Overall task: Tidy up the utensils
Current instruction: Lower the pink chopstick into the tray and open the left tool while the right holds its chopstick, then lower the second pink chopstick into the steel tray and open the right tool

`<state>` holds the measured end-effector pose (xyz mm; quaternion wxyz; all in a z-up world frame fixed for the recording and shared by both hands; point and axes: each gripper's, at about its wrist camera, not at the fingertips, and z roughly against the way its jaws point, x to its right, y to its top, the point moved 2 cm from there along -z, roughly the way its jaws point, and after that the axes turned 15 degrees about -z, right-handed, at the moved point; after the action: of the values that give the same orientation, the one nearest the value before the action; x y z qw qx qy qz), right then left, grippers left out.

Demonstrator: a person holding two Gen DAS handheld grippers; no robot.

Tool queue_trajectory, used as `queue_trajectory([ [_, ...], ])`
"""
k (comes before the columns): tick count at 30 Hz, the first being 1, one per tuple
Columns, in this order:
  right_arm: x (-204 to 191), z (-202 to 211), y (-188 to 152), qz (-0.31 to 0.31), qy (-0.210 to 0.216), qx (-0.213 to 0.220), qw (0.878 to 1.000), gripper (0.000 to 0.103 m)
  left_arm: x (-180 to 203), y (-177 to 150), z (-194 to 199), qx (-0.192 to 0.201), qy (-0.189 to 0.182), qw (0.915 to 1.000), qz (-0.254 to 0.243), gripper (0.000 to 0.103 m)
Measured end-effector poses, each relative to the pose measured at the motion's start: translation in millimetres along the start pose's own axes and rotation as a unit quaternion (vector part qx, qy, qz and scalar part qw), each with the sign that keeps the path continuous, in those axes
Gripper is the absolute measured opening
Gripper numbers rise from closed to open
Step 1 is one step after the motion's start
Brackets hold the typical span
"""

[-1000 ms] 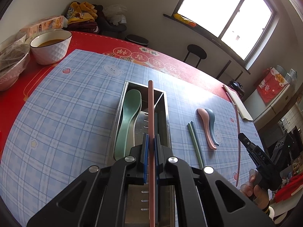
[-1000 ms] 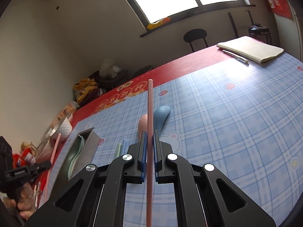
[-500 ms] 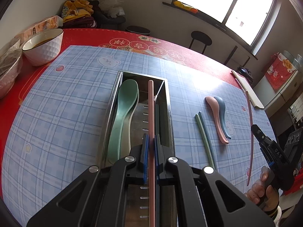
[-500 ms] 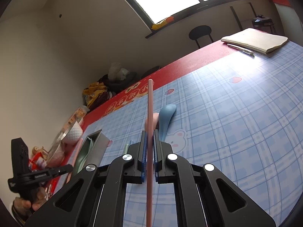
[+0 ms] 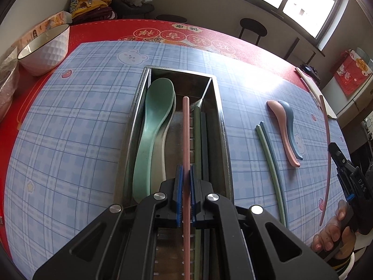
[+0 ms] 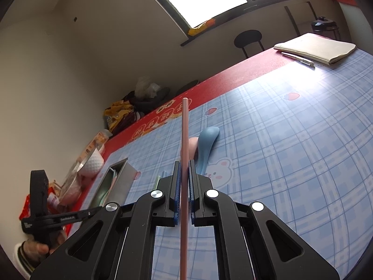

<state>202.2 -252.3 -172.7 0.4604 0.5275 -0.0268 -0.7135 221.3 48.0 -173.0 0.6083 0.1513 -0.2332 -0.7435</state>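
My left gripper (image 5: 185, 175) is shut on a pink chopstick (image 5: 185, 135), held lengthwise over the steel utensil box (image 5: 219, 116). Inside the box lie a green spoon (image 5: 151, 126) on a white one, plus a green and a dark chopstick (image 5: 200, 135). My right gripper (image 6: 184, 170) is shut on a second pink chopstick (image 6: 184, 130), pointing up over the table; in the left wrist view it shows at the right edge (image 5: 342, 165). A pink spoon (image 5: 283, 128), a blue spoon (image 5: 291, 126) and two chopsticks (image 5: 270, 154) lie on the checked mat right of the box.
A white bowl (image 5: 44, 49) and a plastic-covered dish (image 5: 7, 79) stand at the far left on the red tablecloth (image 5: 105, 30). A notebook (image 6: 317, 46) with a pen (image 6: 298, 59) lies at the far right. A black stool (image 5: 253, 26) stands beyond the table.
My left gripper has sunk and tilted further down, so the pink chopstick's tip now lies low inside the box. The right gripper has stayed nearly still with its chopstick.
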Motion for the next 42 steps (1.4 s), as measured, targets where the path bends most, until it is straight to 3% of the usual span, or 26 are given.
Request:
queue_trajectory([
  [12, -0.3, -0.1, -0.5, -0.002, -0.001, 0.001, 1.000, 0.006, 5.2, 2.6, -12.0, -0.026, -0.010, 0.9995, -0.014, 0.006],
  [30, 0.6, -1.2, -0.5, -0.006, 0.001, -0.002, 1.000, 0.006, 11.7, 4.8, 3.7, -0.007, -0.012, 0.9995, -0.030, 0.007],
  [37, 0.9, -1.3, -0.8, -0.005, 0.000, -0.002, 1.000, 0.006, 16.4, -1.3, 32.5, 0.030, 0.013, 0.9977, -0.060, 0.023],
  [42, -1.1, -2.4, -1.6, 0.000, -0.010, -0.001, 1.000, 0.006, 14.4, -11.4, 50.8, 0.057, 0.033, 0.9939, -0.088, 0.030],
])
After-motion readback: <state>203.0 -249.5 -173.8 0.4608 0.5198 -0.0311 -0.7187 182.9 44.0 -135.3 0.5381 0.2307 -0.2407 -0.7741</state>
